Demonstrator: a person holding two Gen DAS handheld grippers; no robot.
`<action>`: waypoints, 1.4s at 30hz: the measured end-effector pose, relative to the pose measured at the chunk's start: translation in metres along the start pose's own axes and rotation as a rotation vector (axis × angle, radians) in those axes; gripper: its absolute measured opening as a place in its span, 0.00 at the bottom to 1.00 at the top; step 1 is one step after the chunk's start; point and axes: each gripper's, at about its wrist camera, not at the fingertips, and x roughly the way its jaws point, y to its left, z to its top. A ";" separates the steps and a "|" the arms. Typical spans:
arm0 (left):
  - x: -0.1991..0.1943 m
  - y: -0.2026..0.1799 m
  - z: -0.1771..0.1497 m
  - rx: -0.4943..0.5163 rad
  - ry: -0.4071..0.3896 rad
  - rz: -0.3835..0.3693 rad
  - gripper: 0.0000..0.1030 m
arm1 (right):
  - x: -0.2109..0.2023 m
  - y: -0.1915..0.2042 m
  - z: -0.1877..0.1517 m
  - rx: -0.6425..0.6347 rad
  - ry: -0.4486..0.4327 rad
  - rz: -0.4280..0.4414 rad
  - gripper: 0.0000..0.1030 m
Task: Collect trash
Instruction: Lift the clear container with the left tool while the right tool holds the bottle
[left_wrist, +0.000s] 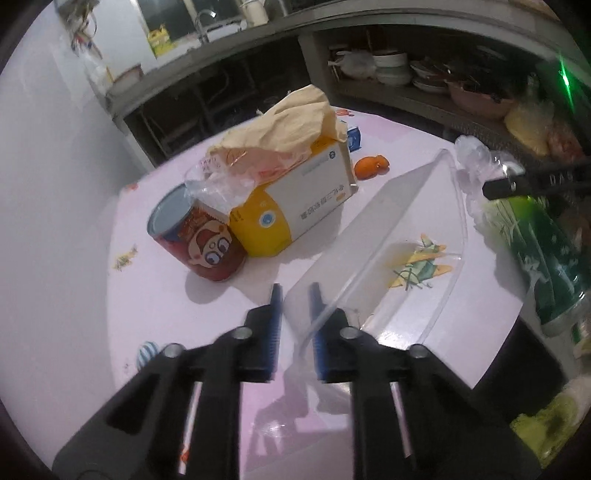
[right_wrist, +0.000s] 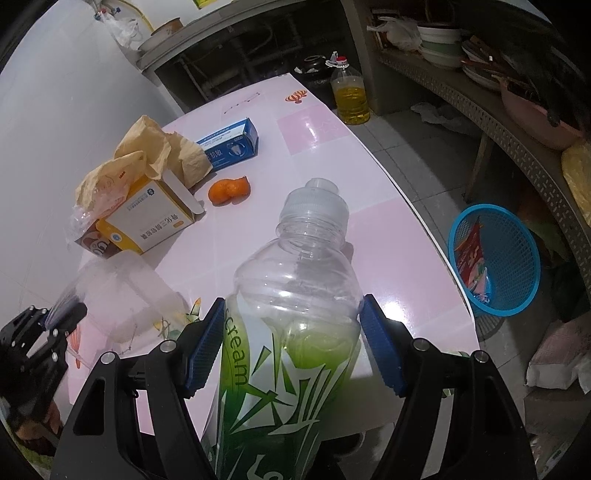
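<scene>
My left gripper (left_wrist: 294, 295) is shut on the edge of a clear plastic lid (left_wrist: 388, 243) and holds it over the pink table (left_wrist: 92, 295). My right gripper (right_wrist: 293, 314) is shut on a clear plastic bottle (right_wrist: 295, 295) with a green label; the bottle also shows at the right of the left wrist view (left_wrist: 543, 258). On the table lie a red can (left_wrist: 199, 243), a yellow and white box (left_wrist: 295, 206) with crumpled brown paper (left_wrist: 288, 122) and plastic wrap on it, a blue box (right_wrist: 232, 144) and orange peel (right_wrist: 229, 190).
A blue mesh basket (right_wrist: 513, 266) with a wrapper inside stands on the floor right of the table. An oil jug (right_wrist: 349, 96) stands on the floor beyond the table. Shelves with dishes (left_wrist: 391, 68) run along the back and right.
</scene>
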 end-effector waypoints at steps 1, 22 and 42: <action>0.000 0.006 0.000 -0.040 0.011 -0.033 0.12 | 0.000 -0.001 0.000 0.001 0.000 0.002 0.69; 0.029 0.087 -0.099 -0.997 0.236 -0.521 0.32 | 0.002 0.001 0.001 -0.003 -0.001 0.004 0.69; -0.050 0.052 -0.062 -0.435 0.078 -0.392 0.66 | 0.009 -0.001 0.003 -0.003 0.045 0.087 0.69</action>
